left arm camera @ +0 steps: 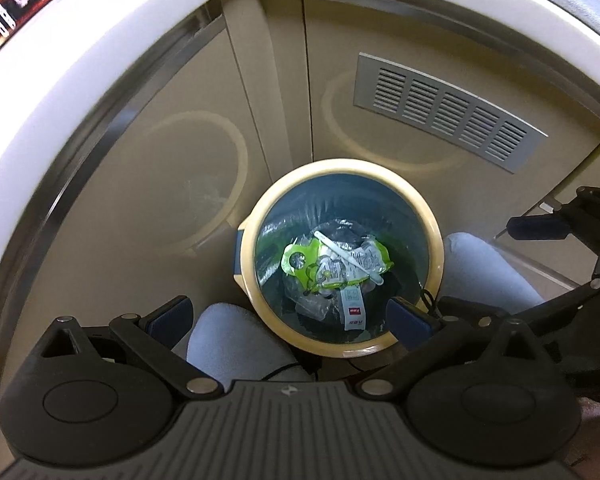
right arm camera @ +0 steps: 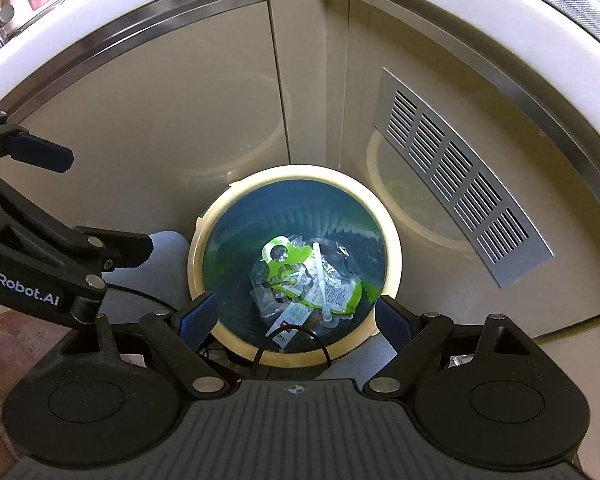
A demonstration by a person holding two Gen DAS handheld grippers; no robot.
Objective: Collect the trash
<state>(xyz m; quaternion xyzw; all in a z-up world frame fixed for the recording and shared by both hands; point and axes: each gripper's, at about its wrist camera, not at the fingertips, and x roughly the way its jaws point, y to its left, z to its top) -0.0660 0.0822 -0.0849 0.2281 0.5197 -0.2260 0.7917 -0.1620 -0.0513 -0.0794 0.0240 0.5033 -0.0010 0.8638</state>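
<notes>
A round trash bin with a cream rim [left arm camera: 256, 216] [right arm camera: 392, 248] stands on the floor below both grippers. At its bottom lie a bright green wrapper [left arm camera: 332, 260] [right arm camera: 300, 272], clear plastic, a white stick and a white label with red print [left arm camera: 354, 306]. My left gripper [left arm camera: 292, 318] hangs open above the bin's near edge with nothing between its fingers. Beside it my right gripper [right arm camera: 296, 316] is open and empty over the same edge. Each also appears in the other's view: the right gripper [left arm camera: 500, 268] and the left gripper [right arm camera: 84, 200].
Beige cabinet doors rise behind the bin, with a metal vent grille [left arm camera: 448, 112] [right arm camera: 460, 192] at the right. A white countertop edge [left arm camera: 80, 60] curves overhead. A person's pale grey feet [left arm camera: 236, 344] [left arm camera: 484, 264] flank the bin. A black cable [right arm camera: 320, 340] loops over its near rim.
</notes>
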